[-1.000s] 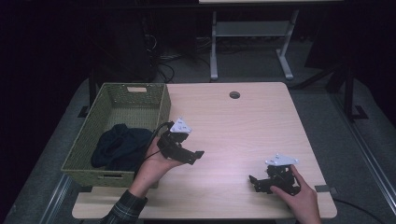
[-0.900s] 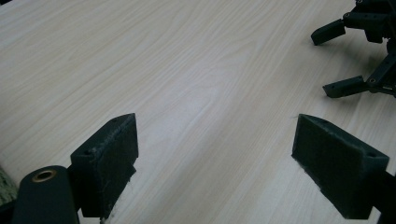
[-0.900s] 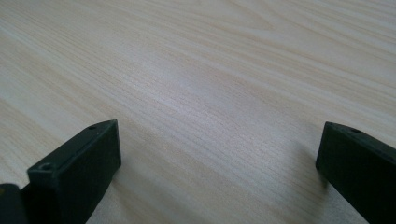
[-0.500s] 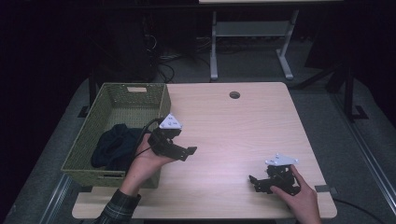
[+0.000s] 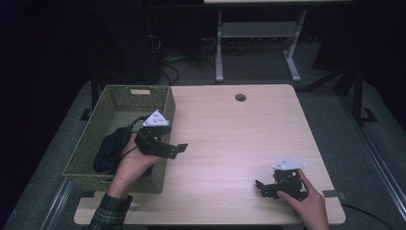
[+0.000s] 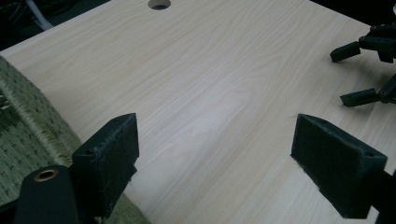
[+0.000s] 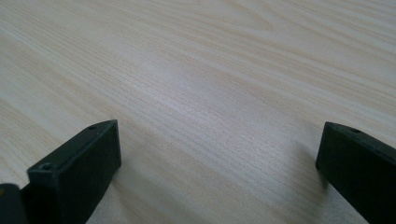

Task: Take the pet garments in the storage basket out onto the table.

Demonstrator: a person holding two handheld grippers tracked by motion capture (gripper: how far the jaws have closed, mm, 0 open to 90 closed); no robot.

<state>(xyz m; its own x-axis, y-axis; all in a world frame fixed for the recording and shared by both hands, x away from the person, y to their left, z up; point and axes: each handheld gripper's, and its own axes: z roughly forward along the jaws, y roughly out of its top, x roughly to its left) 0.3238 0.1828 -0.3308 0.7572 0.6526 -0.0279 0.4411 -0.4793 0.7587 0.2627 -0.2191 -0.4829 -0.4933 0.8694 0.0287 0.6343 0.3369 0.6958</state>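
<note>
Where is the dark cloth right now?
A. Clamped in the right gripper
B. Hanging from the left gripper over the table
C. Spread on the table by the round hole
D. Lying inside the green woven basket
D: the dark cloth lies bunched on the floor of the green woven basket, while the left gripper and the right gripper both stand open over bare wood.

No legible text or labels.

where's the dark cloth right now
In the high view the dark cloth lies inside the green basket at the table's left edge, beside the left gripper.
</note>
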